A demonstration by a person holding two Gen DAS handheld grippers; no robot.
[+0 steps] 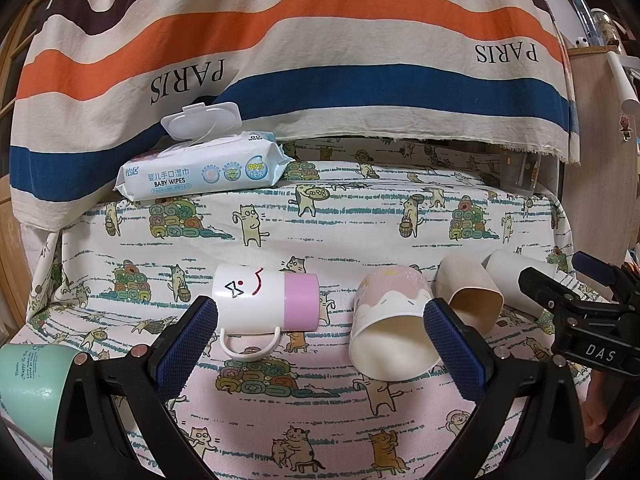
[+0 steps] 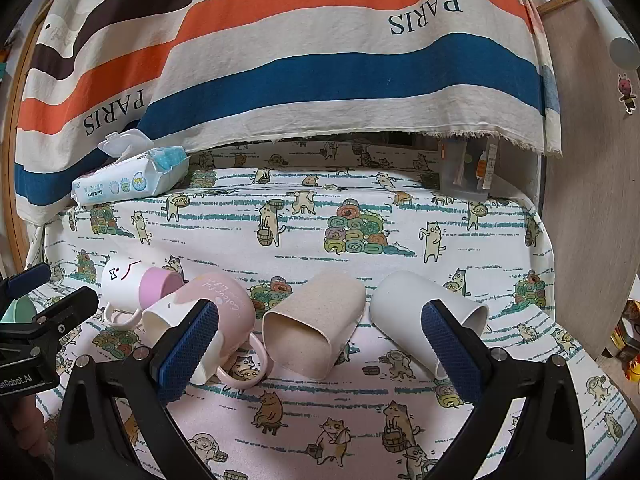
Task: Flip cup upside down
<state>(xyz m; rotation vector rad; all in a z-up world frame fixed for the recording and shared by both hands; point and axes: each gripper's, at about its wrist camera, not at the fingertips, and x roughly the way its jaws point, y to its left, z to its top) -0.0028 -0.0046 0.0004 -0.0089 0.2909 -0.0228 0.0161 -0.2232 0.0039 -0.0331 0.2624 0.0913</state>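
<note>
Sideways, every cup: a row of them lies on the cat-print cloth (image 2: 360, 396). White mug with a pink band (image 1: 264, 300), drawn face, loop handle. Glossy pink mug (image 2: 208, 320), mouth toward the camera. Matte beige squarish cup (image 2: 316, 324). Smooth white cup (image 2: 424, 312).

Left gripper (image 1: 320, 340) spread wide, nothing held; its ribbed blue pads (image 1: 188, 344) frame the banded mug and the pink one. Right gripper (image 2: 320, 344) likewise wide and empty, bracketing the beige cup.

Only the left view catches a mint-green cup (image 1: 32, 388) at its lower left edge.

Behind: a baby-wipes pack (image 1: 204, 168), lid flipped up, and a striped hanging cloth (image 1: 304, 52).
</note>
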